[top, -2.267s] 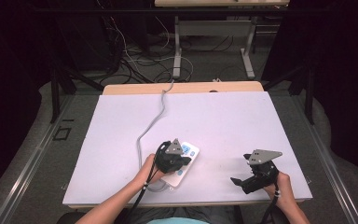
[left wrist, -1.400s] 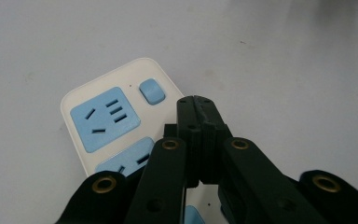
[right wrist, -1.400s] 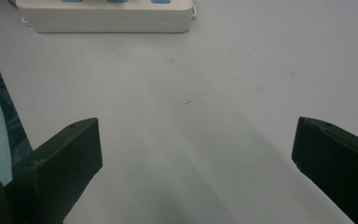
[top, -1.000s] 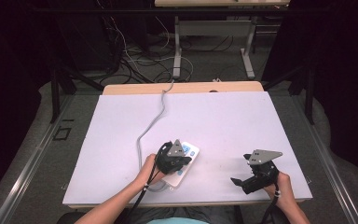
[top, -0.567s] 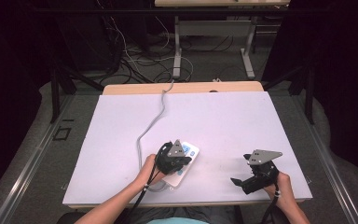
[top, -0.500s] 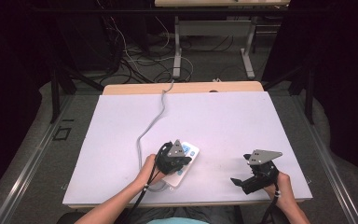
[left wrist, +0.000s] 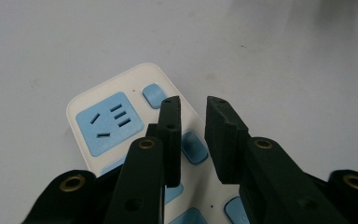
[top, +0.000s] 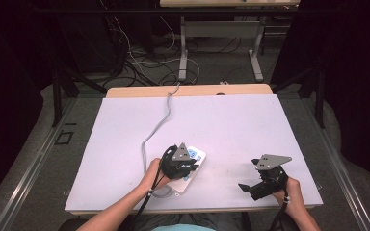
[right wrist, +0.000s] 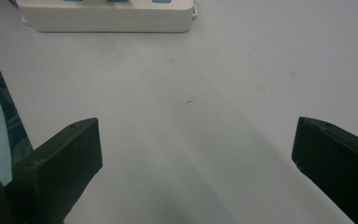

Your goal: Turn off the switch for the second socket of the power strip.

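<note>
A white power strip (top: 198, 157) with blue sockets lies on the white table (top: 231, 120) near its front edge. My left gripper (top: 187, 169) hangs just above it. In the left gripper view the jaws of my left gripper (left wrist: 193, 100) stand a narrow gap apart over the strip (left wrist: 107, 121), beside a small blue button (left wrist: 153, 93). They have just been opening, and nothing is between them. My right gripper (top: 249, 176) rests near the front right, and its jaws (right wrist: 196, 135) are wide open over bare table. The strip (right wrist: 107, 18) lies beyond them.
The strip's grey cable (top: 156, 127) runs from the strip up the table and over its far edge. A wooden desk edge (top: 188, 90) borders the far side. Tangled cables and table legs (top: 183, 57) stand on the floor behind.
</note>
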### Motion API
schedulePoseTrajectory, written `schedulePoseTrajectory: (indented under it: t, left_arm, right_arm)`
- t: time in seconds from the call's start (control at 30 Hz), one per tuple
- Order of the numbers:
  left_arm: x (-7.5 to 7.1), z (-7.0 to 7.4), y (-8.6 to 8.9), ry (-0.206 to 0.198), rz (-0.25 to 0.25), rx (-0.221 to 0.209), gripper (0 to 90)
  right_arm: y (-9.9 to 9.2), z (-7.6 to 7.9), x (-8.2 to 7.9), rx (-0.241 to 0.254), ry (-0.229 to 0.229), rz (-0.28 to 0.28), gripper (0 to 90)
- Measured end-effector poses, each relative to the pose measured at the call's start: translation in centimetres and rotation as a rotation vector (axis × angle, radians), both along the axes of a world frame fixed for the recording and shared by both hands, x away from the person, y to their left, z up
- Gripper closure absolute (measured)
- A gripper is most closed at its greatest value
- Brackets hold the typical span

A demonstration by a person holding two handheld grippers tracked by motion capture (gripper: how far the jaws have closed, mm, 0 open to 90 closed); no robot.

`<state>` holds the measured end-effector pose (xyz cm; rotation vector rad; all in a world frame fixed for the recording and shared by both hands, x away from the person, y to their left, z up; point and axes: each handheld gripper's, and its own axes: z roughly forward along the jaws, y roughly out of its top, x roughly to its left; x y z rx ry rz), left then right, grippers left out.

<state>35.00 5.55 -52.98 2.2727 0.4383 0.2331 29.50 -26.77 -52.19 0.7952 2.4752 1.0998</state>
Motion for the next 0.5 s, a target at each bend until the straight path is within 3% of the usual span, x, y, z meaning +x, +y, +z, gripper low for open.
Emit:
schedulePoseTrajectory:
  t: [0.27, 0.3, 0.5]
  left_arm:
    - [0.0, 0.7, 0.2, -0.023, 0.023, -0.007, 48.2]
    - [-0.1, 0.7, 0.2, -0.011, 0.041, -0.025, 45.2]
    - [-0.1, 1.2, 0.3, -0.015, 0.079, -0.024, 19.2]
  right_arm:
    - [0.0, 0.0, 0.0, -0.001, 0.001, 0.000, 0.9]
    - [0.0, 0.0, 0.0, -0.001, 0.000, 0.001, 0.9]
    - [0.0, 0.0, -0.1, -0.001, 0.000, 0.002, 0.9]
